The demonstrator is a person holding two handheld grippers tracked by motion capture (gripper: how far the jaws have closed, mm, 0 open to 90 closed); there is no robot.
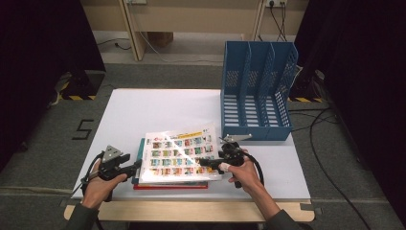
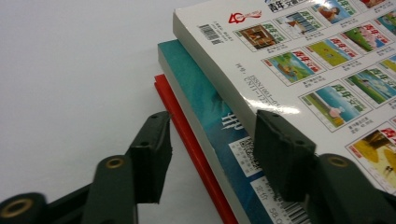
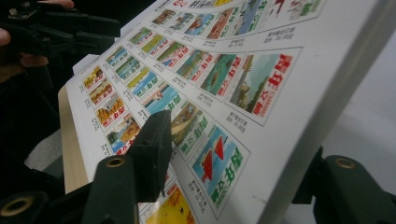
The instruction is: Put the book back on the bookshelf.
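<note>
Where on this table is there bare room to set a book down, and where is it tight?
Free: the white table behind the book stack, left of the blue file rack; also the strip right of the right gripper, in front of the rack. Crowded: the front middle, where both grippers flank the stack, the left gripper at its left edge.

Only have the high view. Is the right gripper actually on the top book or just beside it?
Observer: On it. In the right gripper view the top book has its edge between the jaws of the right gripper, one pad on the cover, the other hidden beneath.
Operator: Left one gripping too?
Observer: No. The left gripper is open: one pad over bare table beside the red book, the other above the teal book.
</note>
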